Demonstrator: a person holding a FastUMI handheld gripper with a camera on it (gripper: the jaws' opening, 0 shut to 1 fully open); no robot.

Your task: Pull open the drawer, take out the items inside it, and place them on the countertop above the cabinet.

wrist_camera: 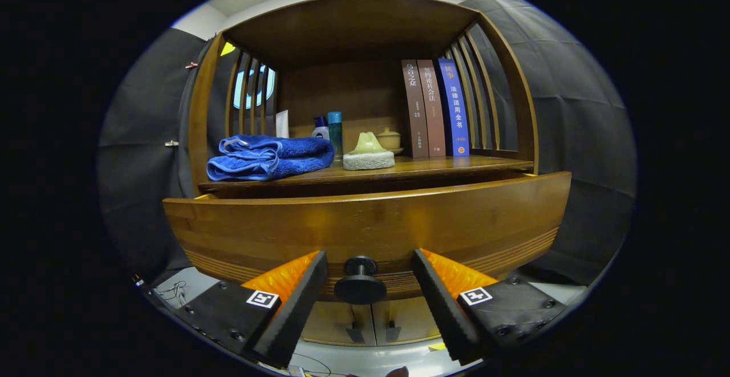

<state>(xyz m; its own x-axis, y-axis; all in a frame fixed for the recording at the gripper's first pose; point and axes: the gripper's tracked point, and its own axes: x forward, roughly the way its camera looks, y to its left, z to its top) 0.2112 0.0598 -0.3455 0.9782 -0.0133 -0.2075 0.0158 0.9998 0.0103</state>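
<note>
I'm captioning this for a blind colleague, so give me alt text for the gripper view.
The hand-held gripper is open, its fingers on either side of the black drawer knob without touching it; the wooden drawer is pulled slightly out. On the countertop above sit a folded blue towel, bottles, a lidded cup and three upright books.

Dim booth, warm glare on wood, sharp focus, strong fisheye bending.

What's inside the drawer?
The drawer is pulled out a little, but its tall wooden front hides the inside, so nothing in it can be seen. The tool is open, with the drawer's black knob between its fingers, neither one touching it.
</note>
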